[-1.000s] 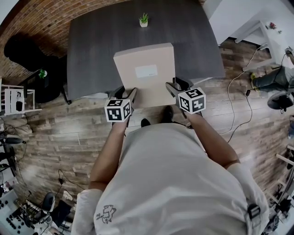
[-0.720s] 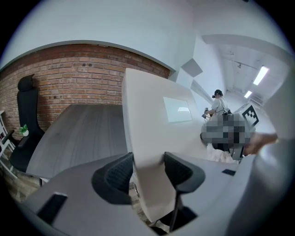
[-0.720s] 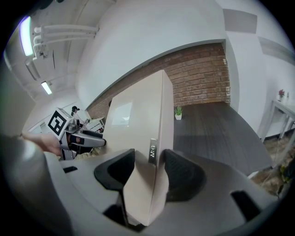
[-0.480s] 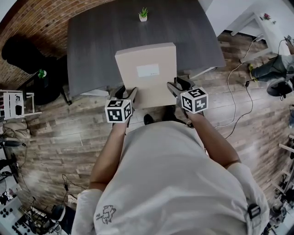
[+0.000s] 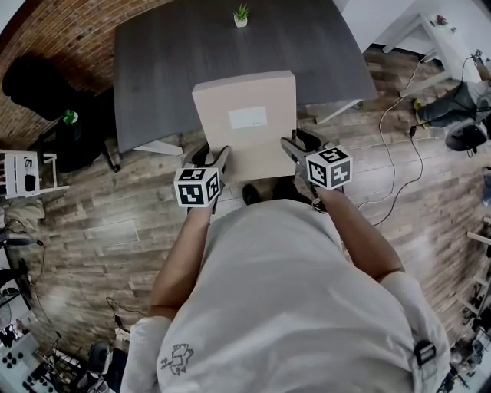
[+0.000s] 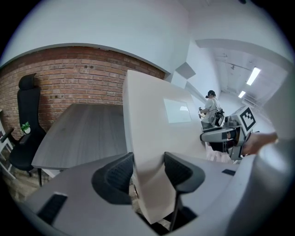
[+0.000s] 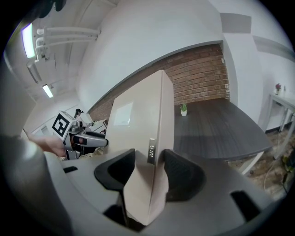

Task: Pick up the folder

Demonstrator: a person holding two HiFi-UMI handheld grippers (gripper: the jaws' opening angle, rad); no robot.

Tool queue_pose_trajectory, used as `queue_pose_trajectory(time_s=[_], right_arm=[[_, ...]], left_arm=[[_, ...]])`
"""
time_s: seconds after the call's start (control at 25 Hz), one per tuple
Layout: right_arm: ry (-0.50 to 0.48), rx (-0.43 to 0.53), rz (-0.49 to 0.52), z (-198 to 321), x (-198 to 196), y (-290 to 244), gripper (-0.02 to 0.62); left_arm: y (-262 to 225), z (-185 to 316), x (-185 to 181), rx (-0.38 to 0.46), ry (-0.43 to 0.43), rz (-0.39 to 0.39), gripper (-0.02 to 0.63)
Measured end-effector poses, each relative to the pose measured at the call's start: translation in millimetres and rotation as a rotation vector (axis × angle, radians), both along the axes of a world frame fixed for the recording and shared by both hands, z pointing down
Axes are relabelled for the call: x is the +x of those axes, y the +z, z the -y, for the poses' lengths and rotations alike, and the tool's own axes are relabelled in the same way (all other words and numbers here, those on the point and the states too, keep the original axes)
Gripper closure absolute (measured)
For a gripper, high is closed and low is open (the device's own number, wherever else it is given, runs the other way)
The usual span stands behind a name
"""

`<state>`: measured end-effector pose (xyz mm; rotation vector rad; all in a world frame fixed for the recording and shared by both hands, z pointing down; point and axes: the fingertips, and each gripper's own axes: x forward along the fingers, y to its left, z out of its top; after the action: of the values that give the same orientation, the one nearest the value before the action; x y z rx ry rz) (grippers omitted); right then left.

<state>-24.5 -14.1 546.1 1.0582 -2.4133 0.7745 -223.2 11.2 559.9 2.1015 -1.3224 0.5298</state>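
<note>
You have the folder (image 5: 244, 123) by both of its near corners, and that is what the coming move turns on. It runs straight away from you out of the jaws, with its long axis pointing toward the far side of the counter (image 5: 169, 69) and the small potted plant (image 5: 241, 14). Neither hand is nearer: the left gripper (image 5: 212, 156) has the near left corner and the right gripper (image 5: 299, 143) has the near right one, level with each other.

In the left gripper view, the pads of the left gripper (image 6: 148, 169) press on both faces of the folder (image 6: 152, 120). The jaws stand fairly wide only because the folder is thick. The right gripper (image 7: 148, 170) grips the same way, closed on the corner of the folder (image 7: 138, 115) just below a small metal tab (image 7: 150, 154) on its edge.

The folder's near end hangs past the counter's near edge above the wooden floor (image 5: 100, 222), and its far end lies over the counter. From both gripper views it seems tilted up and clear of the surface, though I cannot be sure of the far edge.

It is a plain tan, stiff, box-like folder with a white label (image 5: 247, 117) in the middle of its top face. Keep both hands level, because a board this broad would twist if one corner led.
</note>
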Motion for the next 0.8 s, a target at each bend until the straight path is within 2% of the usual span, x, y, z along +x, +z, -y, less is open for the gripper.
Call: queue_pose_trajectory(time_s=[0.4, 0.8], right_arm=[[-0.003, -0.011, 0.023, -30, 1, -3, 0.399], [-0.009, -0.013, 0.047, -26, 7, -7, 0.405]], left_arm=[[-4, -26, -1, 0.013, 0.022, -0.021, 0.383], [-14, -18, 3, 0.044, 0.018, -0.017, 0.389]])
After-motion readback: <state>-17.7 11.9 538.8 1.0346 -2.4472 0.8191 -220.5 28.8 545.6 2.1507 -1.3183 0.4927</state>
